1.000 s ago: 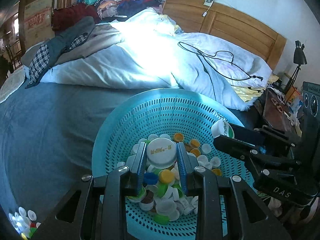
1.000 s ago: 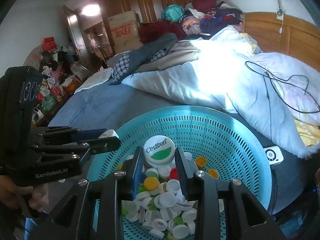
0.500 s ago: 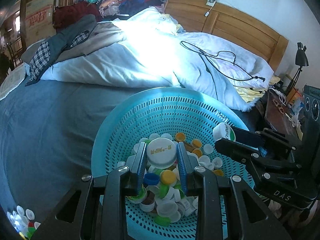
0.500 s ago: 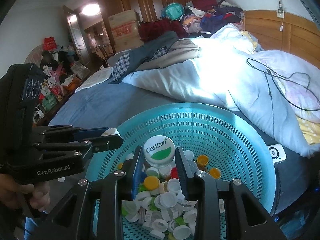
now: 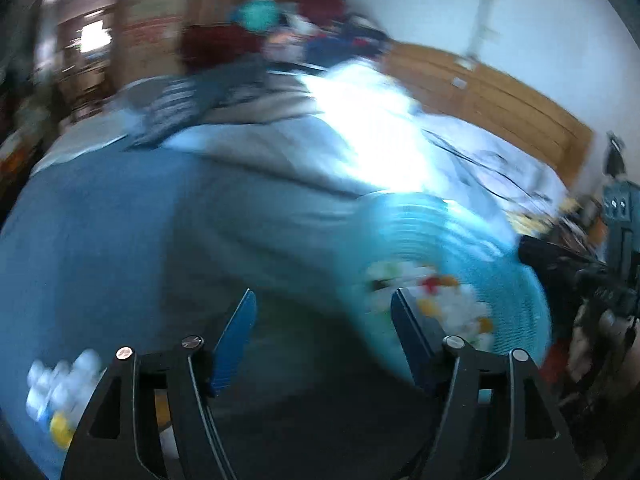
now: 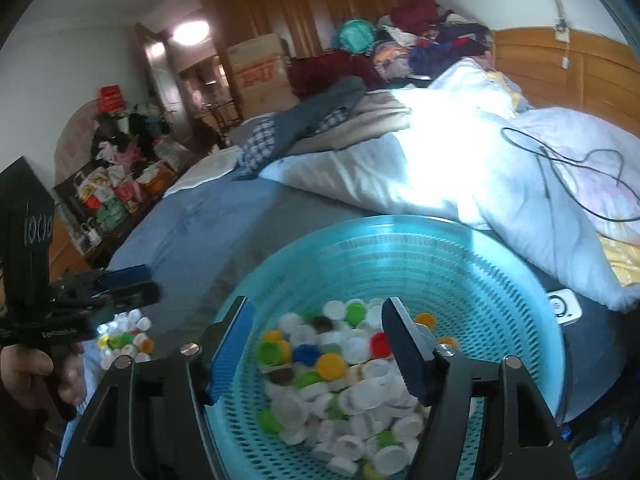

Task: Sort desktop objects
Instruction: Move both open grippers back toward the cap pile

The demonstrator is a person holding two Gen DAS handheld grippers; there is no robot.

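Right wrist: hand-held gripper (image 6: 316, 344) above basket (image 6: 500, 280)

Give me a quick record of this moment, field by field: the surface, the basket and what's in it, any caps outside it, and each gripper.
surface: blue bedsheet
basket: turquoise perforated basket, on the bed
contents: mixed bottle caps, mostly white, some yellow, green, red, blue
outside basket: small cap pile on the sheet
left gripper: jaws opening, nothing between them, view blurred
right gripper: jaws opening over the basket, nothing gripped
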